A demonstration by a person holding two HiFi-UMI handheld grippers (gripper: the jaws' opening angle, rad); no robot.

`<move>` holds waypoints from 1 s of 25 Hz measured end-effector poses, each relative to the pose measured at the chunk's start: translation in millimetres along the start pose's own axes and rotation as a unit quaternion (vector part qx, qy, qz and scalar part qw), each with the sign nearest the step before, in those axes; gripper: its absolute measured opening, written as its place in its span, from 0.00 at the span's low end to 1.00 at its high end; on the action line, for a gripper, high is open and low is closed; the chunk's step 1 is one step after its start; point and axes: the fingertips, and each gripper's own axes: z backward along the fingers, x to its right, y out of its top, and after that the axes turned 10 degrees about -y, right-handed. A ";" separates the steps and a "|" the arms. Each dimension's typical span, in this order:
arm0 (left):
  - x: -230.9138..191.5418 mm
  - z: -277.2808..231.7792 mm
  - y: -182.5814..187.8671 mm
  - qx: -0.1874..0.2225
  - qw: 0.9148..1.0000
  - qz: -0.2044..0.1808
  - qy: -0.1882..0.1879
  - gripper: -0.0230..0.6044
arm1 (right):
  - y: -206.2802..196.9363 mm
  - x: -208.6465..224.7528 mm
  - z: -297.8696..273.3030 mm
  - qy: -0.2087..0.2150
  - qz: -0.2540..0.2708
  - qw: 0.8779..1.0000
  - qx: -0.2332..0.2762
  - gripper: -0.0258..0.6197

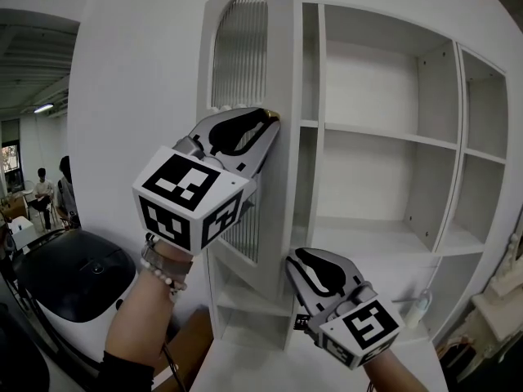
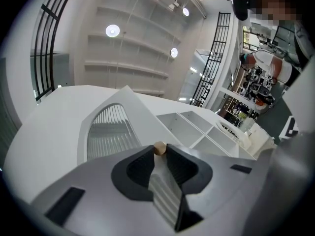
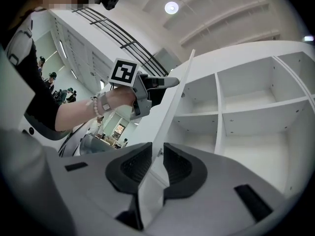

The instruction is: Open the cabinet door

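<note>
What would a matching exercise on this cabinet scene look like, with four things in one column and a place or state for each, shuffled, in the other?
Things
1. left gripper
2. right gripper
3. ribbed panel
4. shelves

Places or states
A. set in the arched opening of the door
B. closed on the knob
C. jaws apart, astride the door's edge, low down
D. white, inside the cabinet, right of the door in the head view

Pairs: 1-B, 2-C, 3-A, 4-D
</note>
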 end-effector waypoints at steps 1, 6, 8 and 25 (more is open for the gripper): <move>-0.6 3.1 1.4 0.001 1.000 0.001 0.000 0.16 | -0.6 -4.2 -1.3 0.005 -0.001 1.000 -0.002 0.14; -3.4 18.2 6.8 0.006 1.000 0.002 0.000 0.16 | -2.3 -28.2 -8.1 0.030 -0.012 0.999 -0.006 0.20; -3.9 21.6 8.6 0.006 1.000 0.001 0.001 0.16 | -3.8 -34.0 -9.9 0.034 -0.011 0.999 -0.016 0.20; -14.0 63.8 16.7 0.030 0.998 0.009 0.046 0.17 | 17.5 -76.1 -13.3 0.056 -0.022 0.998 0.012 0.20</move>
